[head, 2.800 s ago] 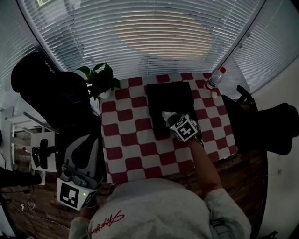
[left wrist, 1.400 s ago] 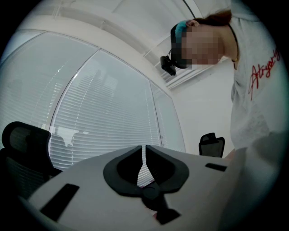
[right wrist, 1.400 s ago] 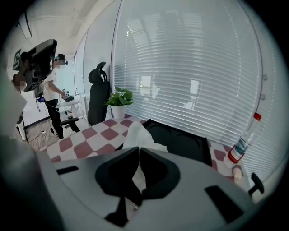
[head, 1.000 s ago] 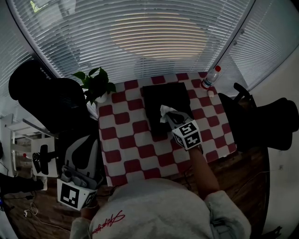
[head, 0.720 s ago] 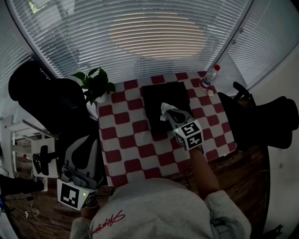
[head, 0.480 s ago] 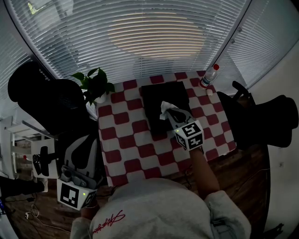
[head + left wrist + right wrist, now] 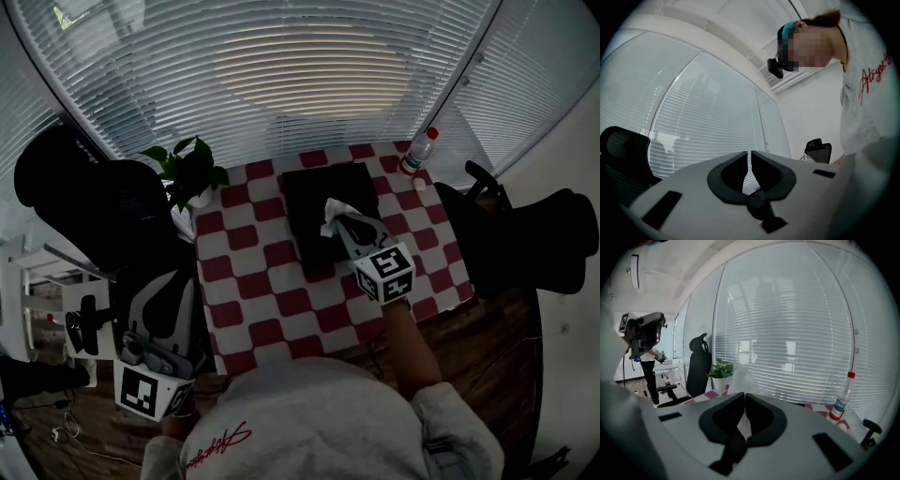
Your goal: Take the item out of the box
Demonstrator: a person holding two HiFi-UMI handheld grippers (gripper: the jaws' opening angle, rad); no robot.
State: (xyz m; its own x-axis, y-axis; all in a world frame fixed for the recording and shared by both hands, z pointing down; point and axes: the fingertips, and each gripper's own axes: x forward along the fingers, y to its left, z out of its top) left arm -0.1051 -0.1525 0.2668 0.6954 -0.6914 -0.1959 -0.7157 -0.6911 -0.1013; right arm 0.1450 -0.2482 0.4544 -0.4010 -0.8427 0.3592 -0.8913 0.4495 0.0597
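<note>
White and crumpled, the item (image 7: 331, 212) is pinched at the tips of my right gripper (image 7: 341, 222). Its jaws are pressed almost together on a fold of it. In the right gripper view, the soft sheet (image 7: 740, 380) rises just above the gripper's tips (image 7: 745, 397), and a strip of it shows in the slit between the dark pads.

From the head view, the item sits over the right half of the black box (image 7: 314, 197), towards the edge nearest me. I cannot tell from above whether it has cleared the box's rim.

The box rests on a red-and-white checked table (image 7: 253, 281), near its far edge. A clear bottle with a red cap (image 7: 418, 153) stands to the right of the box at the table's far corner. A potted plant (image 7: 190, 170) stands to the left of the box, by the opposite corner. A black office chair (image 7: 80, 202) is further left, beyond the plant.

My left gripper (image 7: 150, 373) hangs well away from the box, low beside my body and off the table. Its jaws (image 7: 751, 153) are closed to a thin slit with nothing between them, and only window blinds (image 7: 708, 131) show through.
</note>
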